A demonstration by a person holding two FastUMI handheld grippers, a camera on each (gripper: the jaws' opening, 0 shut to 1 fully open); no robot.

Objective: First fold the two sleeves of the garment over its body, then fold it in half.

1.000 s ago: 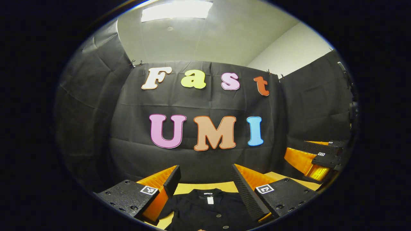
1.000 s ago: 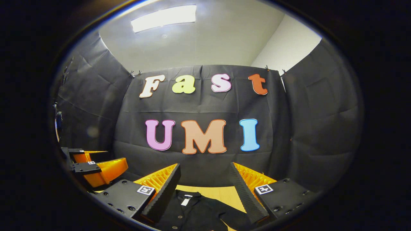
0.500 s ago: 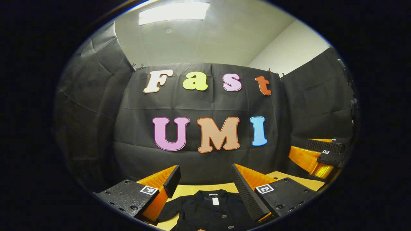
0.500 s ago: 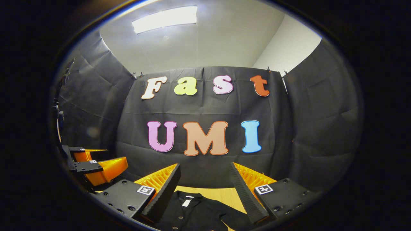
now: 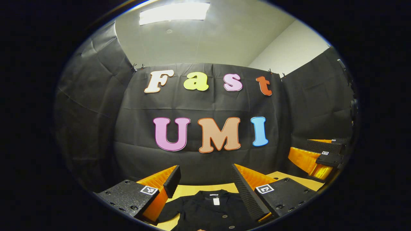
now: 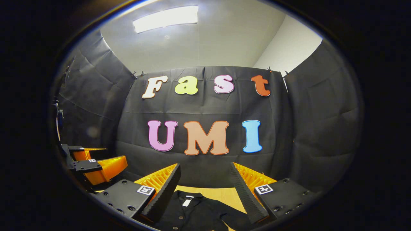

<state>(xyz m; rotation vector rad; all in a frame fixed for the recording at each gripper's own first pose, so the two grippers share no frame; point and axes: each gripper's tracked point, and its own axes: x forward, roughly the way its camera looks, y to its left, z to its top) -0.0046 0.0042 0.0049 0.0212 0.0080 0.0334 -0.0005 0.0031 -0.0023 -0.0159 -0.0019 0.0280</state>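
One black garment (image 5: 208,211) lies flat on the wooden table (image 5: 189,188) in the left gripper view, collar at the far end toward the booth wall, its long axis running straight away from the camera and its button row down the middle toward the near edge. A single white tag shows inside the collar, and two buttons can be counted below it. The left claw (image 5: 205,181) hangs above the collar end, released, fingers spread wide with nothing between them. Off at the right edge sits the right claw (image 5: 316,158), raised above the table.

Over to the right gripper view: the same garment (image 6: 192,213) sits low in frame, collar again at the far end, one short sleeve (image 6: 232,218) stretching out to the right across the table (image 6: 221,192). Two buttons show here. The right claw (image 6: 205,181) is released too, fingers well apart, holding nothing, above the cloth. The left claw (image 6: 96,163) shows at the left edge.
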